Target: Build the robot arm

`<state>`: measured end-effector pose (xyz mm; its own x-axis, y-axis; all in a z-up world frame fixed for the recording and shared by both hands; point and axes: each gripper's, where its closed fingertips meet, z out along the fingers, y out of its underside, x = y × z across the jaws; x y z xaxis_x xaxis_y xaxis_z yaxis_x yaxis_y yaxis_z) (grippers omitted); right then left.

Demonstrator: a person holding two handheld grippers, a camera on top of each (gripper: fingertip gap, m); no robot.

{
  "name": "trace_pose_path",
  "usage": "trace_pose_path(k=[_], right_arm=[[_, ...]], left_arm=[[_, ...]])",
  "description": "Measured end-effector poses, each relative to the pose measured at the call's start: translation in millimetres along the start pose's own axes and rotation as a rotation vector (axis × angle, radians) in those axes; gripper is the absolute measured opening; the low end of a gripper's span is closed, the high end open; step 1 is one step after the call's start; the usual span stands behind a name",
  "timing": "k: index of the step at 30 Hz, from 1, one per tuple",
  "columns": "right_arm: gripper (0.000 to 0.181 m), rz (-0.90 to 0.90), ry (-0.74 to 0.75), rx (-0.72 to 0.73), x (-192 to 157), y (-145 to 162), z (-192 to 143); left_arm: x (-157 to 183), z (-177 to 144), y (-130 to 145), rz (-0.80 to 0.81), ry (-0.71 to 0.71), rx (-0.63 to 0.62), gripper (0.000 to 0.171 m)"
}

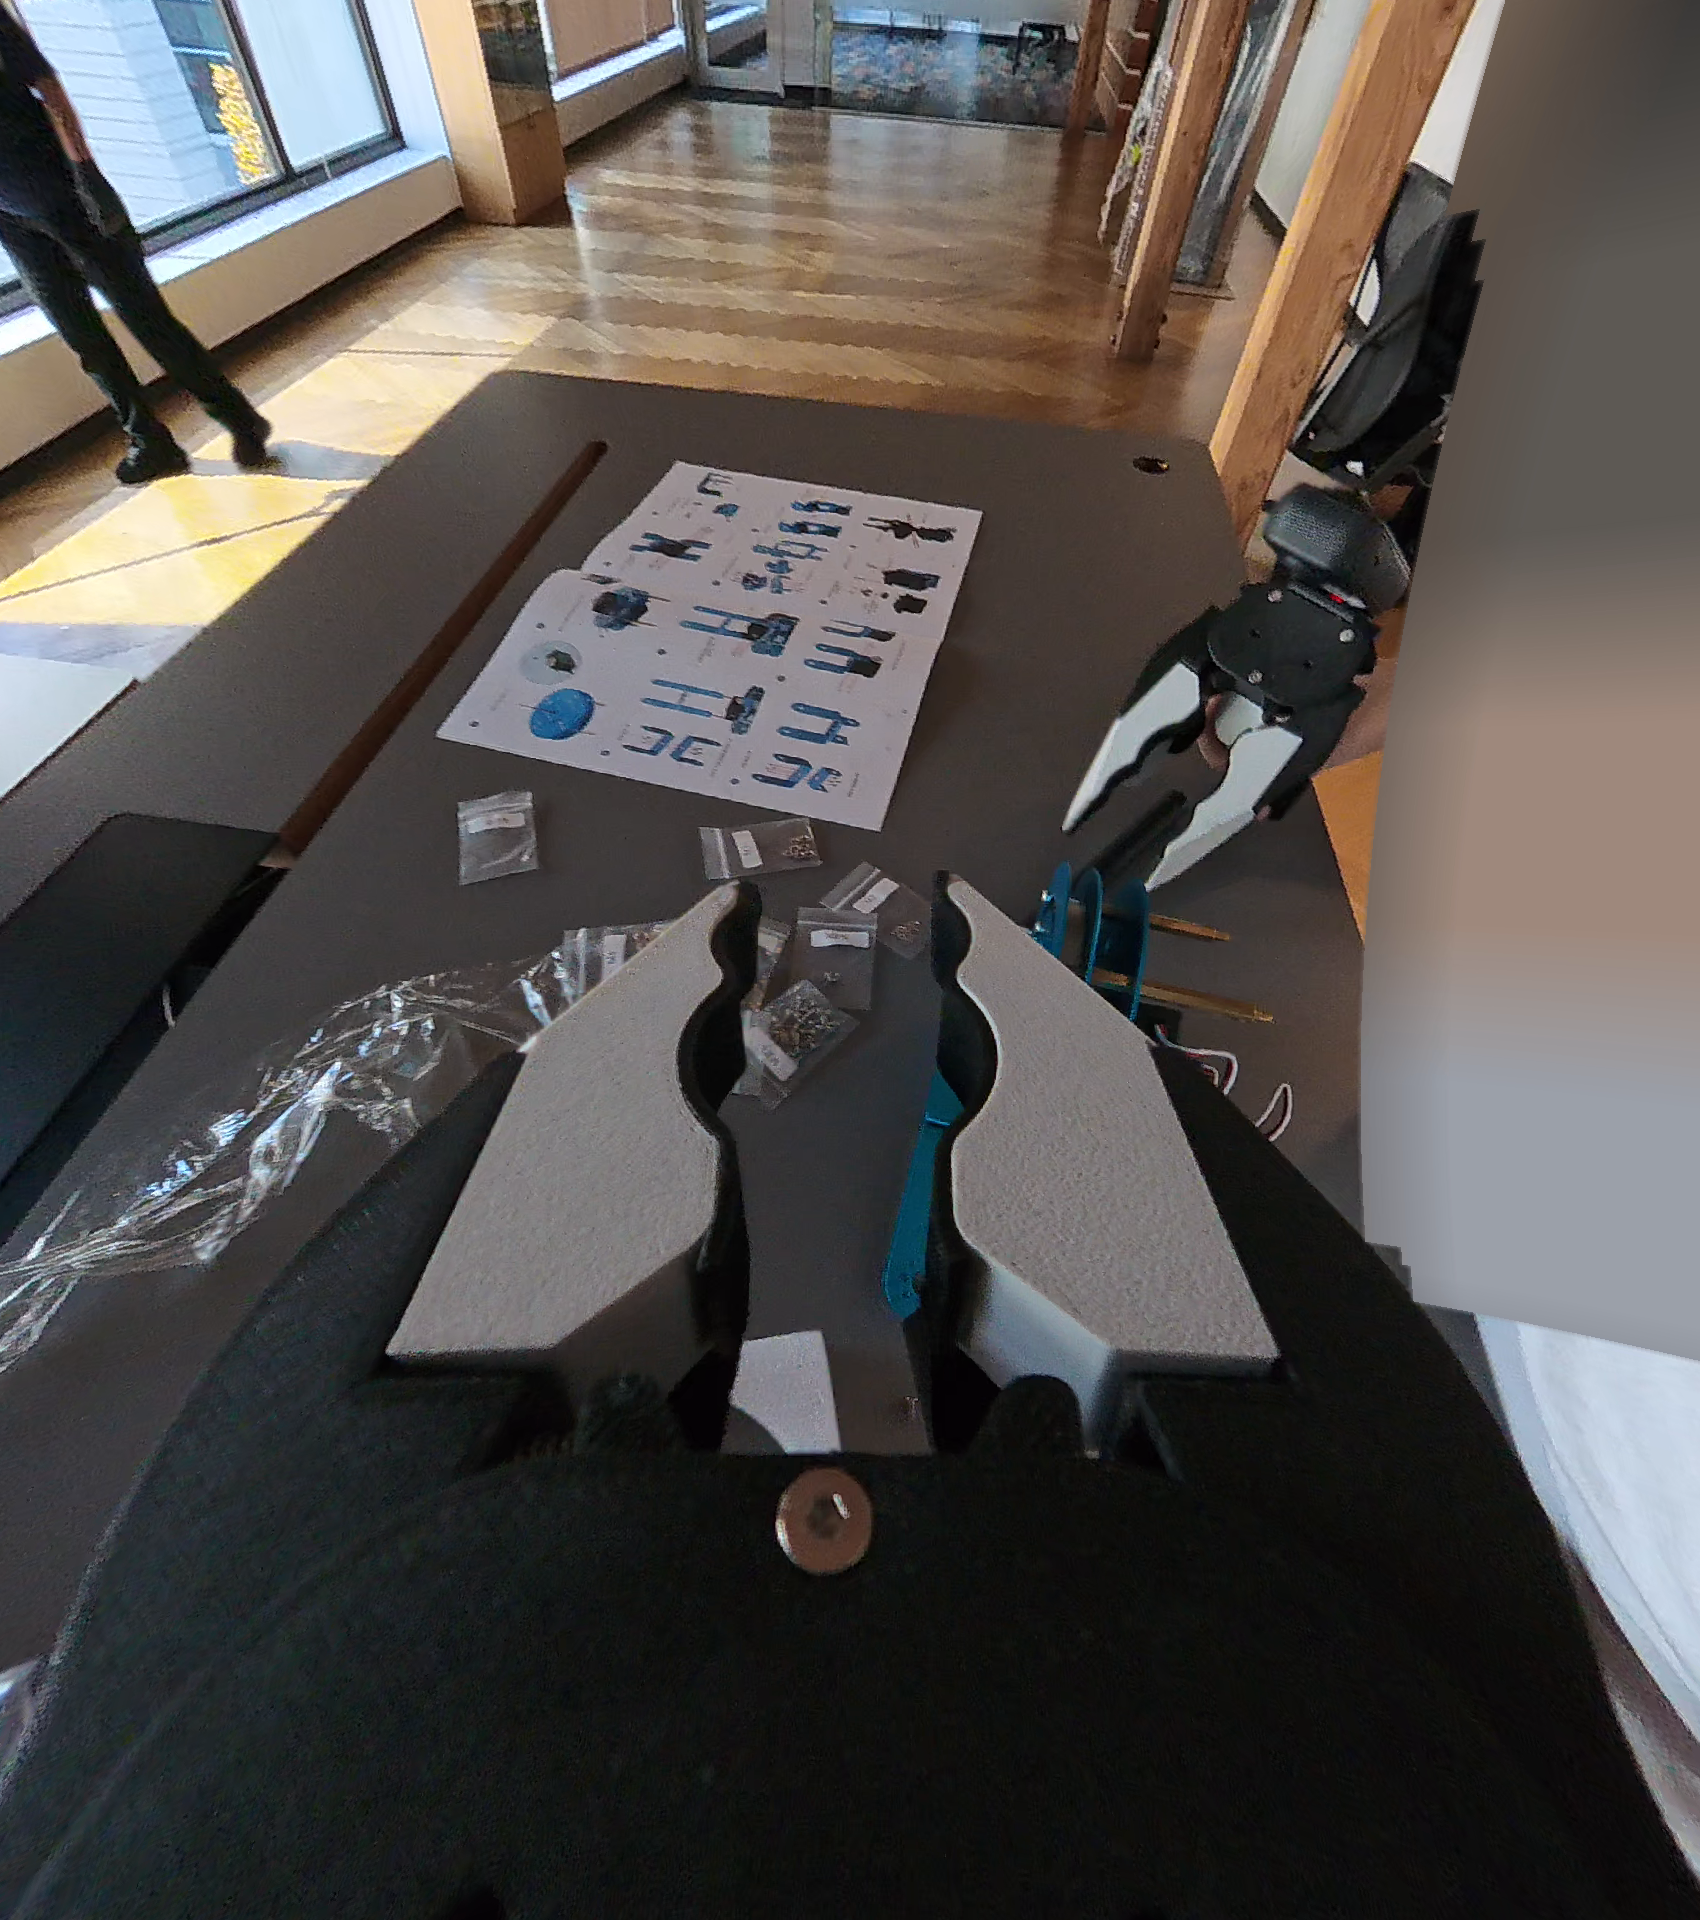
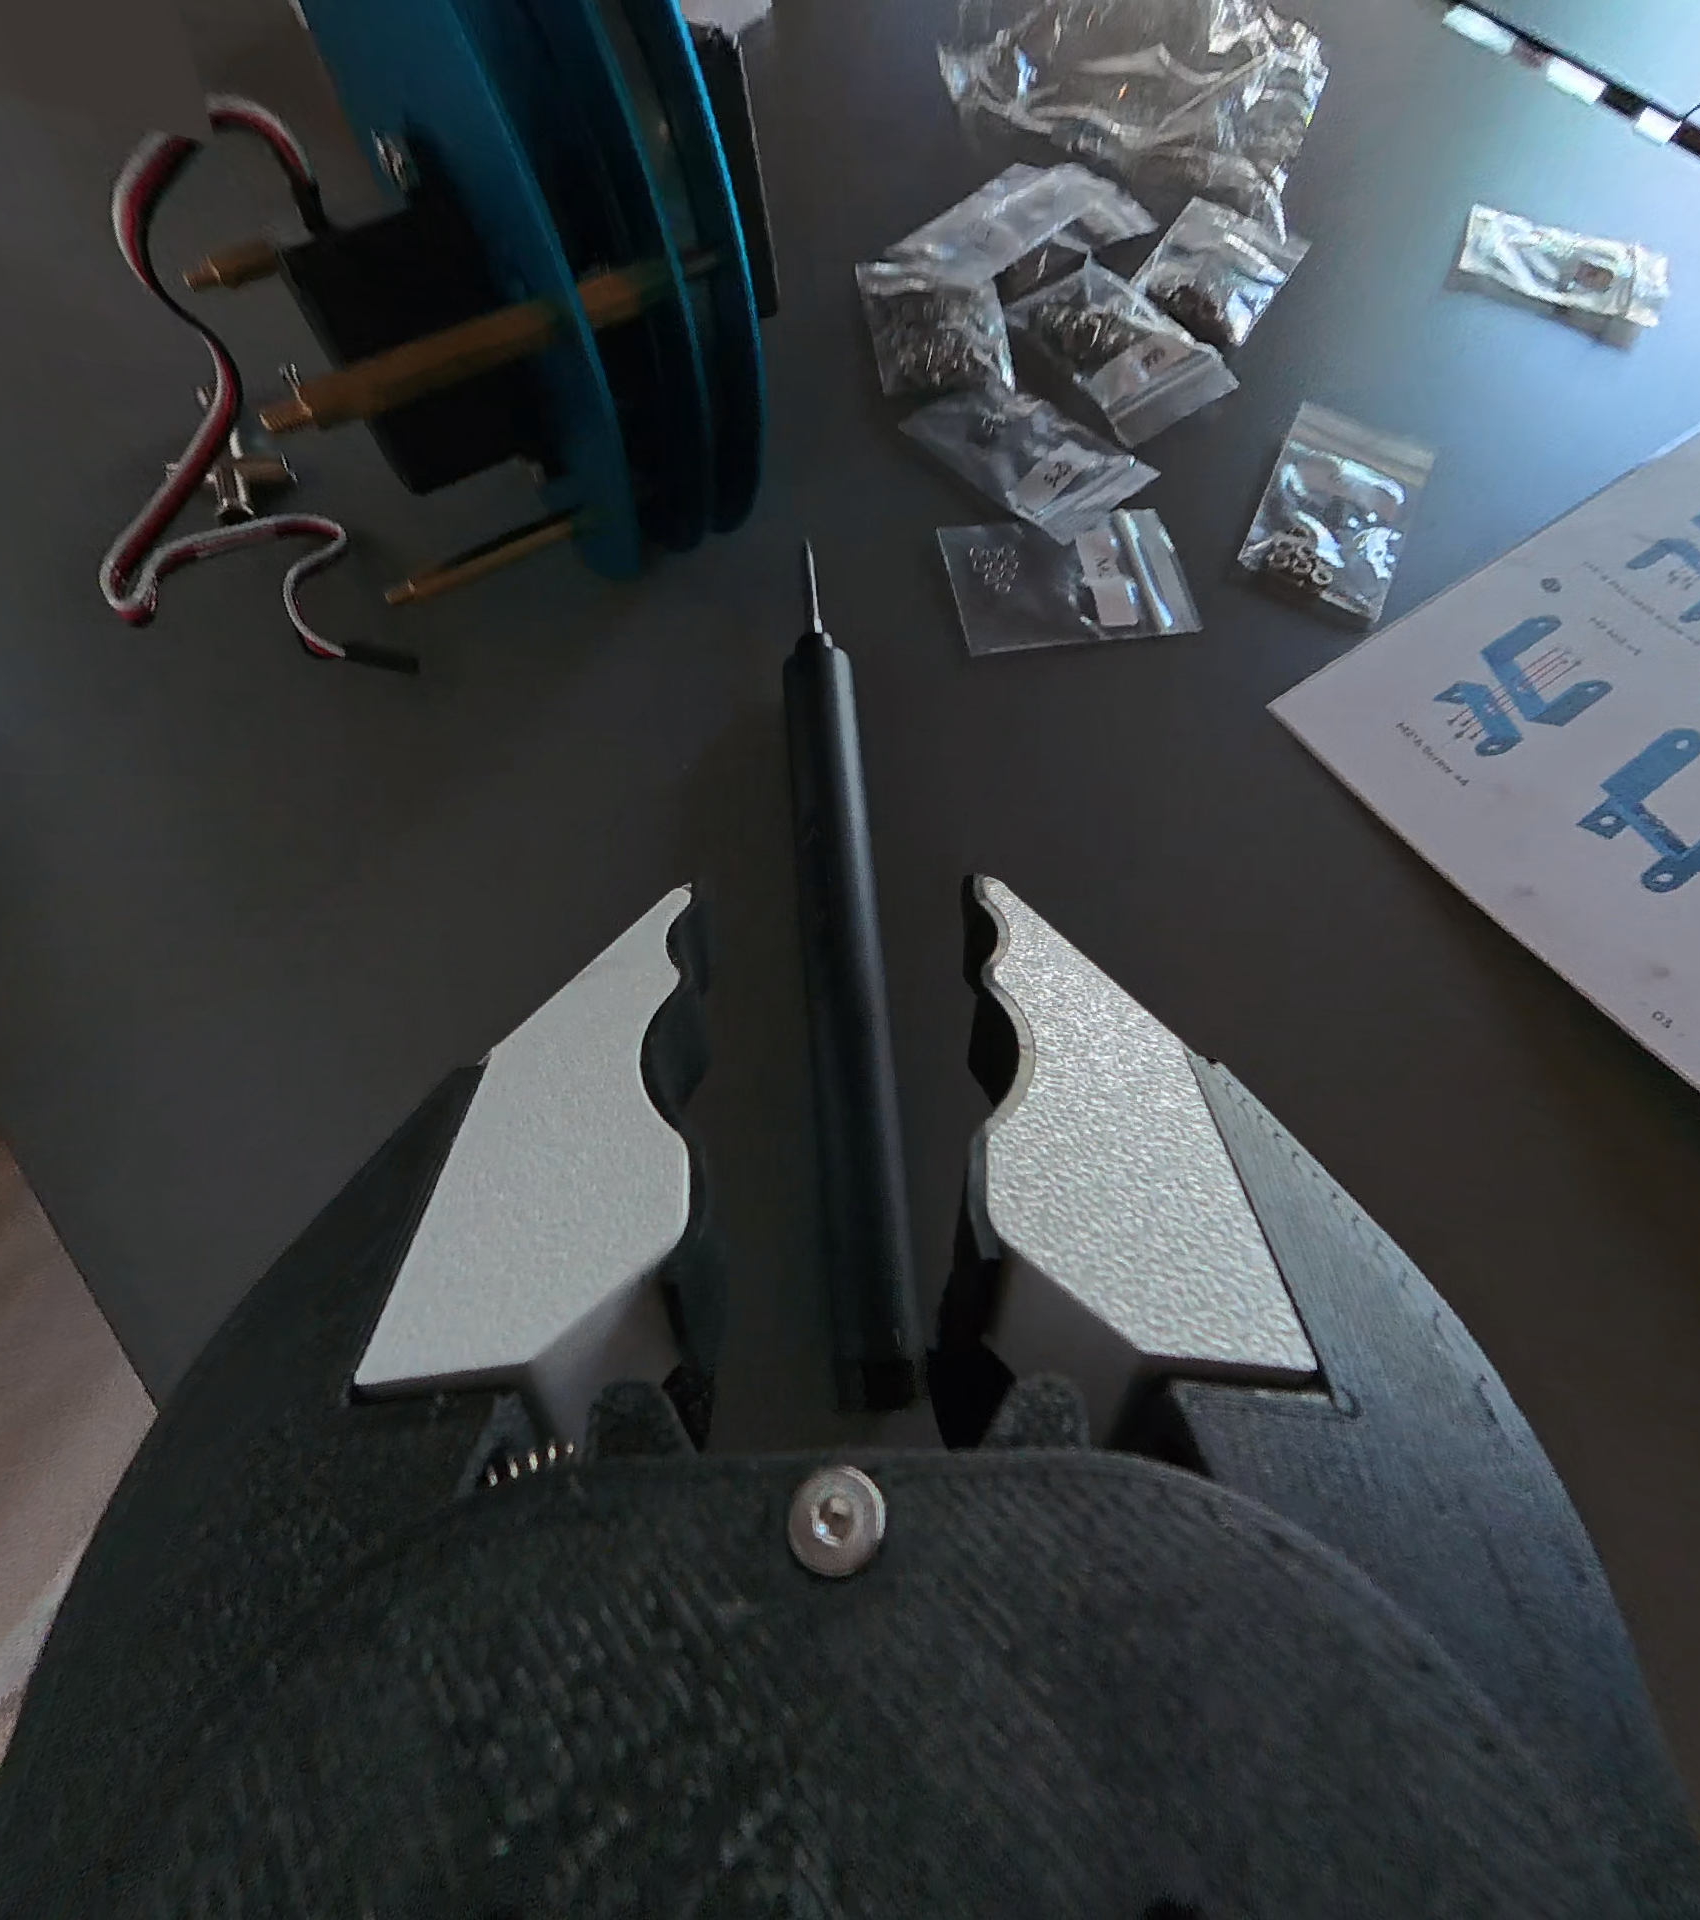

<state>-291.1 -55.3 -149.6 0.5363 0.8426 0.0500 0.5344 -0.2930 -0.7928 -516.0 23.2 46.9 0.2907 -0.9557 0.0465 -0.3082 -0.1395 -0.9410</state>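
Note:
My left gripper (image 1: 841,888) is open above the dark table (image 1: 825,426), over a cluster of small clear bags of screws (image 1: 804,1013). A teal metal bracket (image 1: 919,1195) lies by the inner edge of its right finger; I cannot tell if they touch. My right gripper (image 2: 832,888) is open and straddles a slim black screwdriver (image 2: 841,1039) lying on the table, with a gap on each side. It also shows in the left wrist view (image 1: 1116,852), open beside the blue disc assembly (image 1: 1095,935). That assembly (image 2: 659,312) stands on edge ahead and left of the screwdriver tip.
A printed instruction sheet (image 1: 721,644) lies farther along the table and shows at the right in the right wrist view (image 2: 1604,779). Crumpled clear wrap (image 1: 254,1122) lies left. Striped wires (image 2: 222,520) trail from the assembly. A person (image 1: 98,291) stands by the windows. Wooden posts (image 1: 1324,260) stand right. Spacing between my two grippers at the tips: around 30 cm.

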Motion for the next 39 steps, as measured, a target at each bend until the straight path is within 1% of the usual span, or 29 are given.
trace_pose_path(k=[2,5,8,10,11,12,13,14,16,17,19,20,22,24,25,26,27,28,31,33,37,39], right_arm=[[0.049,-0.003,0.003,-0.019,-2,2,1],[0.048,0.009,0.015,-0.035,-3,5,3],[0.048,0.009,0.029,-0.059,-1,9,3],[0.048,-0.015,0.047,-0.063,6,-1,-4],[0.046,-0.018,0.037,-0.042,9,-15,-10],[0.041,-0.003,0.027,-0.009,15,-36,-17],[0.038,0.035,0.021,0.025,25,-63,-24],[0.037,0.084,0.002,0.053,32,-94,-28],[0.038,0.139,-0.073,0.094,32,-154,-26],[0.038,0.133,-0.086,0.101,31,-179,-22],[0.039,0.074,-0.121,0.118,20,-215,-7],[0.039,0.048,-0.124,0.111,15,-226,2],[0.04,0.013,-0.146,0.085,3,-234,22],[0.042,0.003,-0.177,0.064,-7,-236,40],[0.042,-0.001,-0.194,0.058,-11,-236,47],[0.042,-0.002,-0.199,0.053,-13,-237,52],[0.042,-0.003,-0.199,0.05,-13,-237,57],[0.042,-0.004,-0.205,0.05,-14,-237,59],[0.042,0.016,-0.229,0.066,-15,-238,63],[0.042,0.028,-0.238,0.08,-15,-238,63],[0.041,0.056,-0.237,0.104,-11,-237,63],[0.04,0.064,-0.236,0.111,-10,-236,63]], left_arm=[[-7,-11,-6,-0.01,-0.015,0.03,0.032],[-13,-28,-5,-0.042,-0.015,0.049,0.03],[-23,-43,2,-0.067,-0.052,0.023,0.028],[-36,-53,6,-0.078,-0.117,0.004,0.026],[-40,-57,7,-0.093,-0.133,0.001,0.025],[-43,-60,9,-0.122,-0.133,-0.003,0.022],[-48,-62,15,-0.171,-0.138,-0.015,0.016],[-59,-62,27,-0.237,-0.166,-0.044,0.016],[-97,-65,69,-0.398,-0.311,-0.17,0.012],[-112,-65,94,-0.486,-0.376,-0.239,0.014],[-118,-60,135,-0.651,-0.409,-0.377,0.018],[-120,-56,148,-0.715,-0.423,-0.415,0.022],[-123,-45,162,-0.762,-0.423,-0.442,0.025],[-128,-41,183,-0.803,-0.457,-0.507,0.036],[-127,-37,190,-0.834,-0.443,-0.519,0.037],[-123,-30,194,-0.876,-0.399,-0.516,0.039],[-119,-23,196,-0.913,-0.348,-0.507,0.038],[-119,-21,200,-0.935,-0.337,-0.512,0.037],[-127,-21,211,-0.905,-0.387,-0.551,0.029],[-131,-19,212,-0.875,-0.392,-0.55,0.017],[-124,-15,218,-0.914,-0.341,-0.567,0.017],[-121,-13,220,-0.922,-0.314,-0.577,0.021]])
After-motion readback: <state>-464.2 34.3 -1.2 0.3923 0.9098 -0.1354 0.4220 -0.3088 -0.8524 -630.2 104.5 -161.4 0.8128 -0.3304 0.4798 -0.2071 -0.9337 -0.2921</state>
